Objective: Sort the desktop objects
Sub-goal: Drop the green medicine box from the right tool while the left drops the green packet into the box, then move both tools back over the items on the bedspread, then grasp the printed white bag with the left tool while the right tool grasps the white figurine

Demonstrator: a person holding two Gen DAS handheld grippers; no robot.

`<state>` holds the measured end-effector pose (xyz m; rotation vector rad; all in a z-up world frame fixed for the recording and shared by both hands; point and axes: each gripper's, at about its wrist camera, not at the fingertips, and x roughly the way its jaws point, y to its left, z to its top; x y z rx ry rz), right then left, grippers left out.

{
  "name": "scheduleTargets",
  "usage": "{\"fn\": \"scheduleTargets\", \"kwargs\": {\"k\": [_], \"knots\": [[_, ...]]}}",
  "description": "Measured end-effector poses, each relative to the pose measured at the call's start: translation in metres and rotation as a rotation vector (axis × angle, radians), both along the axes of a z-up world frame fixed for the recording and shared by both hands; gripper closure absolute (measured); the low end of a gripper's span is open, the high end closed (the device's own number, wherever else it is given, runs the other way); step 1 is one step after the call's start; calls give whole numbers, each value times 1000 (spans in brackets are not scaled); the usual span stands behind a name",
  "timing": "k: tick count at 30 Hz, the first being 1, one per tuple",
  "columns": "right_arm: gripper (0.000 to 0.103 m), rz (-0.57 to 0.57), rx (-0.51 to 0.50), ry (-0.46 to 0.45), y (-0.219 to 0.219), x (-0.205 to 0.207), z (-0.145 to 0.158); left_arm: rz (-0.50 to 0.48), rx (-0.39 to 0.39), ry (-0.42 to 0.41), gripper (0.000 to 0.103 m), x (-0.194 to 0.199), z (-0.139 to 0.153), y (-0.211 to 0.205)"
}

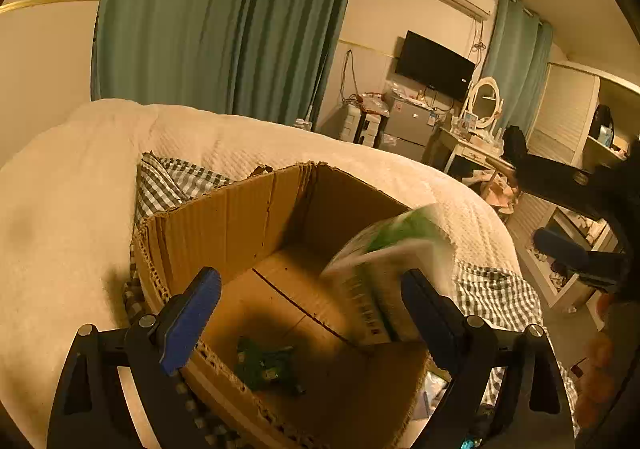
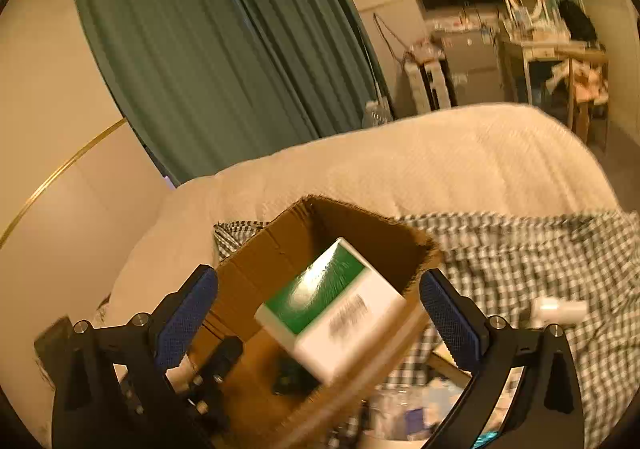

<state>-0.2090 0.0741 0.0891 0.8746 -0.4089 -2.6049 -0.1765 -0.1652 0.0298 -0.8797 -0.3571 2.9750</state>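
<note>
Two grippers, both spread wide, holding nothing: left gripper (image 1: 308, 289) over the near edge of the cardboard box (image 1: 224, 225), right gripper (image 2: 318, 283) aimed at its right rim.

Green-and-white carton (image 2: 332, 309) tilted and motion-blurred inside the box mouth, touching neither set of blue pads. Probably mid-drop, judging by the blur alone. Can't tell whether already resting on the box floor.

Small green item (image 1: 268, 365) lying on the floor of the box, near corner, partly in shadow. Too dark to identify.

Risks from here:
- Landing corner-first, given the tilt. Could bounce or end up wedged against the right wall instead of flat.
- Coming down on the small green item. Possible damage if fragile; unclear what it is.
- Soft base: box sitting on a checked cloth (image 2: 520, 257) over a white quilt (image 1: 60, 209), not on a hard surface. Might rock or tip under an off-centre impact, more so since the carton seems biased to the right side.
- Ragged, torn top edges on the box. Could snag a gripper finger when reaching in or pulling out, and drag the whole box along.
- Blurred clutter (image 2: 400, 409) just beside the near right of the box in the right wrist view. Easy to knock with a low pass.

Suggested: keep both grippers clear of the rim until the carton settles, then check for flat seating.
</note>
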Motion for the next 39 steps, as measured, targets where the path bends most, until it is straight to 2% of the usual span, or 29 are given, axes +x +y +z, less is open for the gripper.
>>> {"fn": "scheduleTargets", "kwargs": {"k": [6,9,12,17,21,24,29,32,35,37,39], "knots": [[2,-32,79,40,39,54,23,-16,-35,-16,9,33,-1,14],[2,-79,115,34,72,87,20,-39,-66,-18,9,49,0,33],[2,-135,134,-4,109,115,2,-79,-34,-44,9,73,-11,53],[2,-205,184,-56,154,153,-37,-142,13,-201,9,100,-52,84],[2,-220,198,-93,174,174,-77,-128,46,-285,9,115,-81,104],[2,-212,220,-163,174,179,-104,-144,-4,-280,9,127,-96,125],[2,-152,290,-162,160,175,-115,-249,-169,-286,9,127,-114,179],[2,-128,309,-201,153,170,-135,-271,-244,-290,9,119,-124,199],[2,-119,291,-257,154,159,-154,-257,-254,-341,24,109,-138,202],[2,-118,266,-290,154,148,-165,-236,-223,-391,45,103,-146,193],[4,-103,265,-312,152,138,-175,-210,-211,-410,53,100,-148,185]]}}
